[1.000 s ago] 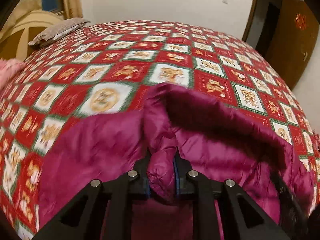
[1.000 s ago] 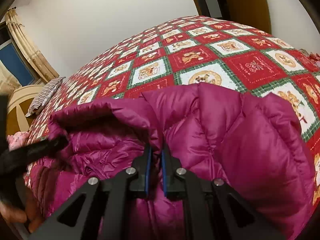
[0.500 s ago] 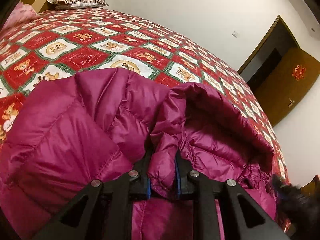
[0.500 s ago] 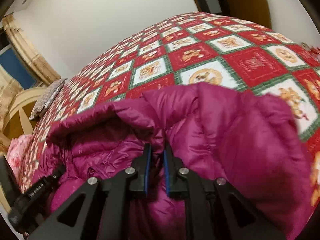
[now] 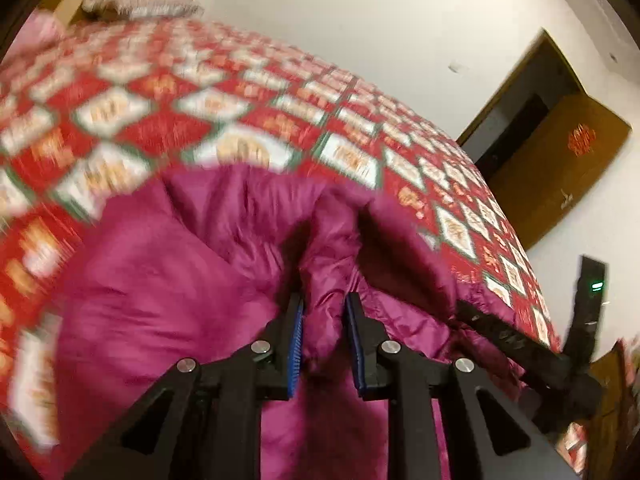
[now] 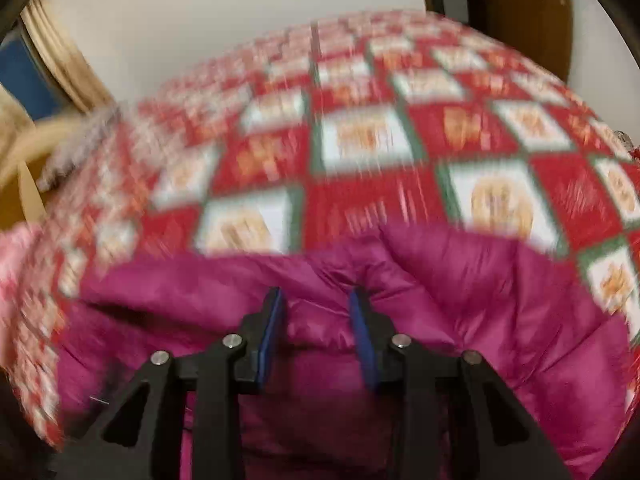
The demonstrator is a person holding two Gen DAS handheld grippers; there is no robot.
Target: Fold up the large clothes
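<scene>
A magenta puffy down jacket (image 5: 180, 292) lies on the bed, filling the lower half of both views. My left gripper (image 5: 324, 304) has a fold of the jacket between its blue-padded fingers, which stand slightly parted around it. My right gripper (image 6: 316, 300) is open, its fingers spread wide with jacket fabric (image 6: 480, 320) below and between them, not pinched. The right gripper also shows at the right edge of the left wrist view (image 5: 520, 344). Both views are motion-blurred.
The bed carries a red, white and green checked quilt (image 5: 280, 120) that stretches far ahead (image 6: 360, 140). A striped pillow (image 5: 140, 2) lies at the headboard. A brown door (image 5: 560, 160) stands at the right. A pink cloth (image 6: 16, 256) lies at the left edge.
My right gripper has opened and let go of the jacket fold. My left gripper's fingers have parted a little. Both grippers have dropped toward the bed, and the jacket has settled flatter.
</scene>
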